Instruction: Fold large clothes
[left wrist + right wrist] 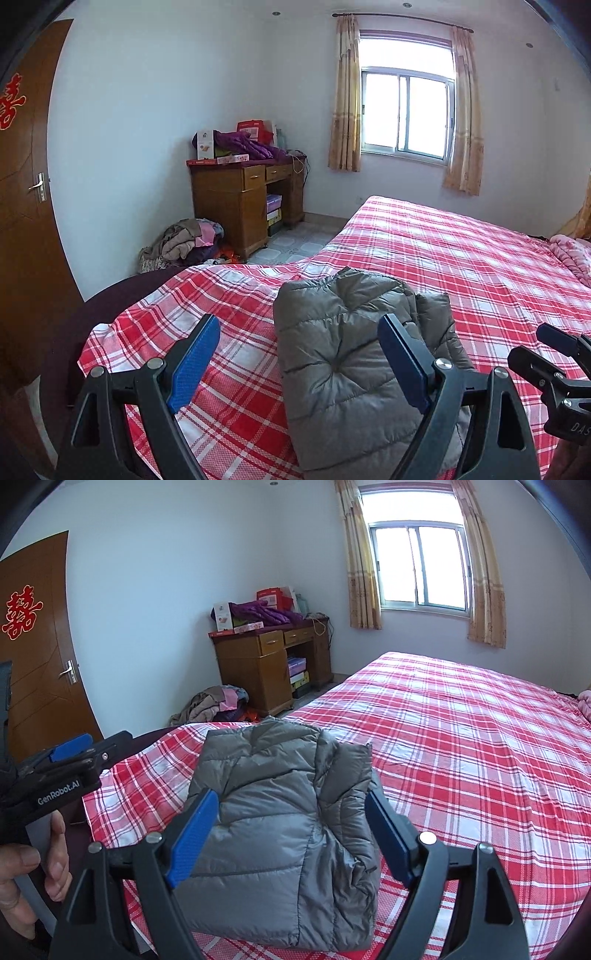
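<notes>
Your left gripper [299, 365] and right gripper [293, 834] both hover with jaws spread, gripping nothing; the folded grey jacket [280, 819] lies near the bed [461, 746]'s foot corner.

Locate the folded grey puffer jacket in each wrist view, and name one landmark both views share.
Left wrist view: grey puffer jacket lies lower centre on the red plaid bedsheet, right of the frame's middle.
Right wrist view: grey puffer jacket lies lower centre, between the tool's blue pads.
Shared landmark: the wooden desk against the far wall.
</notes>
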Available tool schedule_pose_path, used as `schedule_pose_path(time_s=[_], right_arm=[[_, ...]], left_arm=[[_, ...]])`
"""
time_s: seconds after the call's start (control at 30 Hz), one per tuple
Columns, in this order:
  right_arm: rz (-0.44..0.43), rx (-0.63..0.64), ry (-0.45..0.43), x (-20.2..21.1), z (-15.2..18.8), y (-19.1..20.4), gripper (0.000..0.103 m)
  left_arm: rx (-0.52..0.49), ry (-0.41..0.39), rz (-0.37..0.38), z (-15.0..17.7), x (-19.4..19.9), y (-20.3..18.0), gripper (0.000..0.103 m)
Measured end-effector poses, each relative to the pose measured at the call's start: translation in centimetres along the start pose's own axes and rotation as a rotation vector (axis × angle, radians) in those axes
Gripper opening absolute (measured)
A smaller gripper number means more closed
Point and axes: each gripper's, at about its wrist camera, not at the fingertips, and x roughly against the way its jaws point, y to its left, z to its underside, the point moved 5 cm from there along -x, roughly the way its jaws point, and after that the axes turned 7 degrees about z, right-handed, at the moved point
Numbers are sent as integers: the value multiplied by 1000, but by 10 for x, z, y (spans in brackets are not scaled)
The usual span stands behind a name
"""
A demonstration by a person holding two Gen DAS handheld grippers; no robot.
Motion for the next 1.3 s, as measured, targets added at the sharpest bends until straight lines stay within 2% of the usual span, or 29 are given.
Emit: schedule_pose_path(time_s=[1.3], right_arm=[[-11, -21, 16, -2, 8, 1, 84]], left_arm=[[-7, 22, -3, 5, -7, -6, 88]])
